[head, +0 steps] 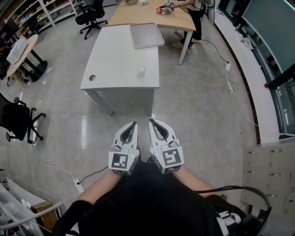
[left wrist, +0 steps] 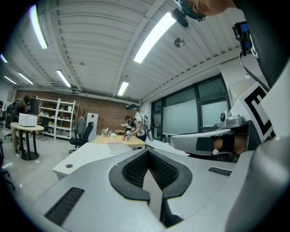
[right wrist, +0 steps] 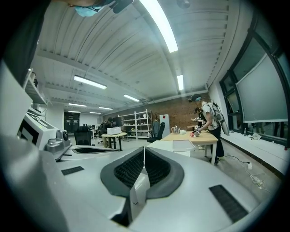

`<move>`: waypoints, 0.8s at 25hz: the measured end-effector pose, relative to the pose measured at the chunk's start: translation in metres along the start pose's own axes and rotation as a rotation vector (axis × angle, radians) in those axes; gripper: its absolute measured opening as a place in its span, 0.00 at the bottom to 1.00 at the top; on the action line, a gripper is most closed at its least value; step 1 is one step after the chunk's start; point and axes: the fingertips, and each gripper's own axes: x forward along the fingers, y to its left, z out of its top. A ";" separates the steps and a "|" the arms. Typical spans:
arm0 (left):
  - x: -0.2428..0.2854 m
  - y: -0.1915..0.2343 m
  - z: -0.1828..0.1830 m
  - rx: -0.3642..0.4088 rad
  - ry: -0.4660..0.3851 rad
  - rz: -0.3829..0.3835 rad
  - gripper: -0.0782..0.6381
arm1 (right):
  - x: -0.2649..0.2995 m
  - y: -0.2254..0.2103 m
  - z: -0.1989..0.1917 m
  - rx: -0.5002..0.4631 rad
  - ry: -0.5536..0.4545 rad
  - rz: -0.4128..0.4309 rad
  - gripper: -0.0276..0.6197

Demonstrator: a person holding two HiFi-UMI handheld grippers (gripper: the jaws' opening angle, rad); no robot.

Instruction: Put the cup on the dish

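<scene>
A small white cup (head: pixel 141 70) stands near the front right of a white table (head: pixel 115 60). The dish, a flat grey tray (head: pixel 147 35), lies at the table's far right end, well apart from the cup. It also shows small in the left gripper view as the tray (left wrist: pixel 118 147) and in the right gripper view as the tray (right wrist: pixel 183 145). Both grippers hang side by side close to my body, over the floor in front of the table. The left gripper (head: pixel 134 124) (left wrist: pixel 147 151) is shut and empty. My right gripper (head: pixel 151 121) (right wrist: pixel 144 148) is shut too, with nothing in it.
A wooden table (head: pixel 147 16) adjoins the white one at the back, and a person (head: pixel 196 11) works at it. Office chairs (head: pixel 92 16) (head: pixel 16 117) and a round table (head: pixel 20 50) stand at the left. Cables (head: pixel 60 163) cross the floor; drawers (head: pixel 272 175) line the right.
</scene>
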 end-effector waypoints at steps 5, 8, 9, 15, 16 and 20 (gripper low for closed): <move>0.013 0.021 -0.003 -0.013 0.017 -0.009 0.11 | 0.023 0.007 0.000 -0.004 0.007 0.013 0.06; 0.024 0.029 0.001 -0.005 0.013 -0.018 0.11 | 0.037 0.003 0.000 0.002 0.014 0.012 0.06; 0.028 0.031 0.000 -0.004 0.016 -0.021 0.11 | 0.042 0.002 -0.001 0.005 0.018 0.014 0.06; 0.048 0.061 -0.005 -0.010 0.040 -0.037 0.11 | 0.076 0.001 -0.006 0.023 0.033 0.011 0.06; 0.054 0.066 -0.006 -0.015 0.043 -0.040 0.11 | 0.083 -0.001 -0.008 0.025 0.039 0.007 0.06; 0.076 0.088 -0.010 -0.037 0.060 -0.054 0.11 | 0.112 -0.011 -0.009 0.032 0.046 -0.007 0.06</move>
